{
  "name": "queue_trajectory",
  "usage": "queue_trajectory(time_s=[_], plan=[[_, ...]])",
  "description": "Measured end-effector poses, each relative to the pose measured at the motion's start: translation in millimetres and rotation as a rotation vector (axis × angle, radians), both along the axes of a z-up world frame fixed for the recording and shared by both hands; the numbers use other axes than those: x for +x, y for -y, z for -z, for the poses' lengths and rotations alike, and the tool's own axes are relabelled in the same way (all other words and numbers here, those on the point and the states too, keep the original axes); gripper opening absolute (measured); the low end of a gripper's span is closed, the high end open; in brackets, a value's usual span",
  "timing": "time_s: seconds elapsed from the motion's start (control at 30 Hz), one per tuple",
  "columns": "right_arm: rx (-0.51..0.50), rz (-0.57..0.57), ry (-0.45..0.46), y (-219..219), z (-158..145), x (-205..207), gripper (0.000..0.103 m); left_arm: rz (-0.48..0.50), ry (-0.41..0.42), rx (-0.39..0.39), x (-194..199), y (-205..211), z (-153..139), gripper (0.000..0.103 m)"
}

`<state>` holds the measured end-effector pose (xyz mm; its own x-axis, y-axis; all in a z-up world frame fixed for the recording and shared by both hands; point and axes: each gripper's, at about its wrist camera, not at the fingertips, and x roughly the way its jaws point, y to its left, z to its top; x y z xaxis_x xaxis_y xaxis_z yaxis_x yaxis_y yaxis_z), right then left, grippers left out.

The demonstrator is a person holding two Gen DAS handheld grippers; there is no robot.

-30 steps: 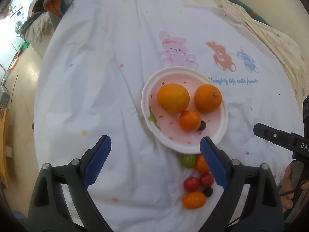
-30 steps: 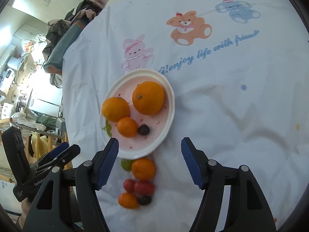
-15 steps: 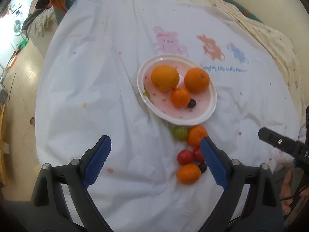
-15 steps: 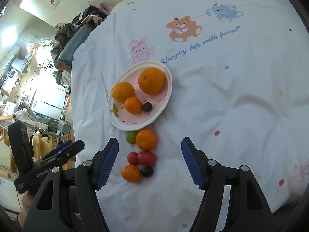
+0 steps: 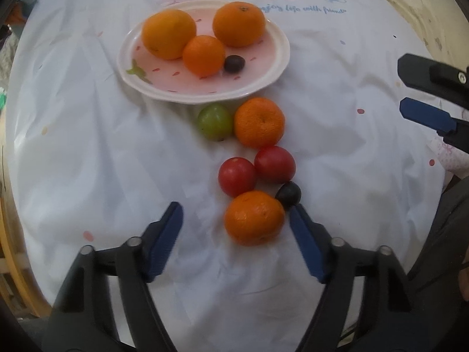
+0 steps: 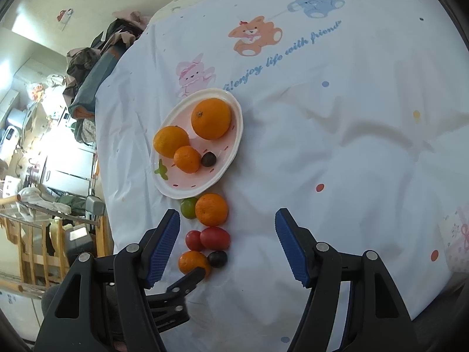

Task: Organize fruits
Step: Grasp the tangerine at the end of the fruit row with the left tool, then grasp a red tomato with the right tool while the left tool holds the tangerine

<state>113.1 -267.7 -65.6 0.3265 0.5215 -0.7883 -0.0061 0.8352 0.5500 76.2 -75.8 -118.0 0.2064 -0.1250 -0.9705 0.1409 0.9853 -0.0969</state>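
A: Plate (image 5: 272,67) as landmark. Contents: 2 large oranges (image 5: 169,34), 1 small mandarin (image 5: 204,55), 1 dark grape (image 5: 234,63), all resting on the pink surface; the grape touches the mandarin's right side.

B: Loose fruit on the tablecloth (image 5: 88,146), logged from the plate outward: green fruit (image 5: 215,121) just below the plate's near rim, touching a second mandarin (image 5: 259,122). Further from the plate, 2 red tomatoes (image 5: 236,176) side by side, then a third mandarin (image 5: 253,217) with another dark grape (image 5: 288,194) at its right.

A: Left gripper (image 5: 236,215)?

B: Spread wide, gripping nothing. The third mandarin, the fruit farthest from the plate, sits between its blue pads, close to the right pad (image 5: 306,246); contact cannot be determined.

A: Right gripper (image 6: 227,223)?

B: Also wide apart and empty. In the right wrist view its fingers frame the loose cluster below the plate (image 6: 234,146). The left gripper's tip (image 6: 190,277) shows against the third mandarin (image 6: 192,261).
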Motion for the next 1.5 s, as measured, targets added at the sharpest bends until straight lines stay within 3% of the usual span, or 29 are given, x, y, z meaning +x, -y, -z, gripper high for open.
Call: queue_trajectory(time_s=[0.2, 0.27, 0.3, 0.53, 0.83, 0.97, 1.2, 1.37, 1.5], plan=[[0.004, 0.0, -0.006, 0, 2, 2, 0.07, 0.006, -0.042, -0.025, 5, 4, 9, 0.057], [0.01, -0.004, -0.011, -2, 3, 3, 0.07, 0.013, -0.051, -0.058, 6, 5, 7, 0.042], [0.01, -0.01, -0.013, -4, 3, 3, 0.07, 0.017, -0.058, -0.068, 6, 5, 6, 0.04], [-0.023, -0.056, -0.033, -17, 11, 6, 0.07, -0.002, -0.084, -0.1, -8, -10, -10, 0.039], [-0.074, -0.144, -0.106, -40, 32, 5, 0.07, -0.063, 0.028, -0.074, -14, -54, -75, 0.039], [-0.141, -0.267, -0.138, -68, 44, 3, 0.07, -0.105, 0.059, -0.054, -9, -66, -75, 0.039], [-0.271, -0.469, -0.086, -111, 52, -3, 0.069, -0.212, 0.119, -0.051, -5, -88, -71, 0.039], [-0.308, -0.516, -0.099, -126, 66, 3, 0.059, -0.227, 0.133, -0.091, -5, -92, -73, 0.039], [-0.319, -0.529, -0.091, -131, 72, 9, 0.056, -0.229, 0.118, -0.108, -4, -91, -69, 0.039]])
